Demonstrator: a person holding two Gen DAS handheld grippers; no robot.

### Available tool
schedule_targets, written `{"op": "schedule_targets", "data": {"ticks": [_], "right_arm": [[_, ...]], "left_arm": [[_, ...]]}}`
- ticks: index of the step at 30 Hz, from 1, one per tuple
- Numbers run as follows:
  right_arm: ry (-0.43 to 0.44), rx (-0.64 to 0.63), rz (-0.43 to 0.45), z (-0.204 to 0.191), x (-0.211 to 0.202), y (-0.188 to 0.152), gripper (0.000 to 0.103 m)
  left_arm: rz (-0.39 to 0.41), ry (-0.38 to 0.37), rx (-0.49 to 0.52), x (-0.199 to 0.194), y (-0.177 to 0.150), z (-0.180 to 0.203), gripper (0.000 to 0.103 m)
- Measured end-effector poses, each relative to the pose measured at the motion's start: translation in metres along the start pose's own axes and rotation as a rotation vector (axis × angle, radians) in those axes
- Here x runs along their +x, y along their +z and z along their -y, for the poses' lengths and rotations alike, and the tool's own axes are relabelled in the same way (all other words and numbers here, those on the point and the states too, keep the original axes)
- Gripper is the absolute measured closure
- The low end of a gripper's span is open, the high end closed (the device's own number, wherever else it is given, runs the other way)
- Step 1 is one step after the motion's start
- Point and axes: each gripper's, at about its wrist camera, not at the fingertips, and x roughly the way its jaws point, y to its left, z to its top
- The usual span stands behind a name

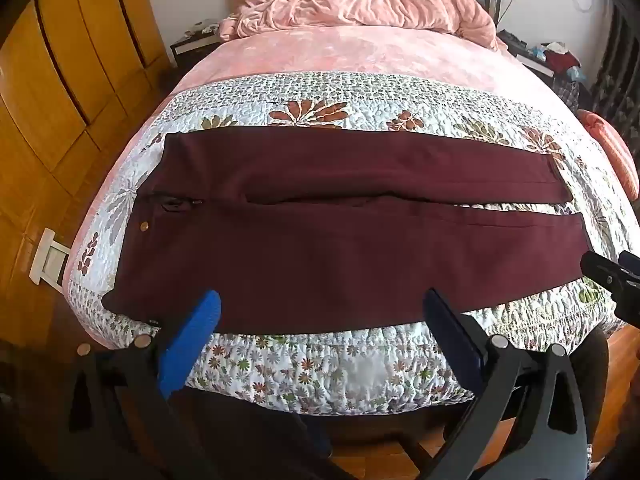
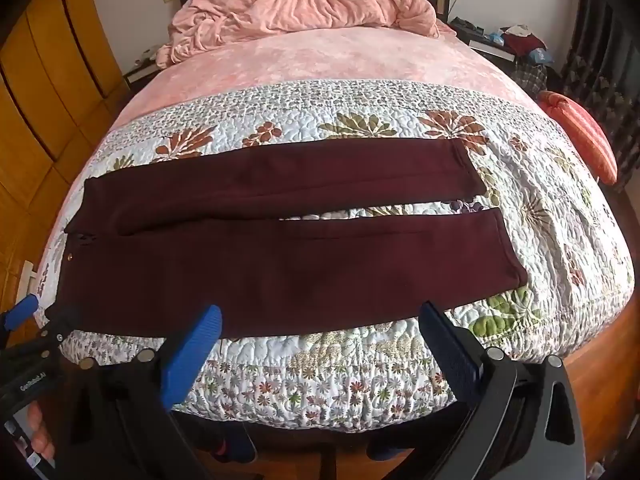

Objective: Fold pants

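1. Pants (image 1: 320, 236), dark maroon, lie flat on the floral quilt (image 1: 360, 92) at the foot of the bed (image 1: 360, 52), just ahead of both grippers; the long axis runs crosswise to the fingers, waistband to the left, leg ends to the right.
2. Both legs lie side by side, parted by a thin gap that widens toward the hems; the far leg ends a little short of the near one.
3. Left gripper (image 1: 320, 308) hovers with its jaws wide apart and nothing between them, tips over the near edge of the pants toward the waist half.
4. Right gripper (image 2: 320, 316) is likewise spread wide and empty, tips over the near leg's edge.
5. Left wrist view shows the open fly and brass button (image 1: 145, 225) clearly, and the other gripper at the right edge.
6. Right wrist view shows the hems (image 2: 516, 264) whole, the left gripper with a person's fingers (image 2: 38, 428) at lower left, and an orange cushion (image 2: 580, 136) far right.
7. Fabric looks smooth, matte, hardly wrinkled.
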Motion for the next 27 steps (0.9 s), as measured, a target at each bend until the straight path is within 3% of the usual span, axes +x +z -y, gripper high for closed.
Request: {"op": "schedule_targets", "data": {"ticks": [27], "right_arm": [[-0.033,-0.063,0.019,-0.0072,0.0003,-0.0006,0.004]], "left_arm": [[-0.003,0.007,0.003,-0.0002,0.0006,-0.0024,0.003]]}}
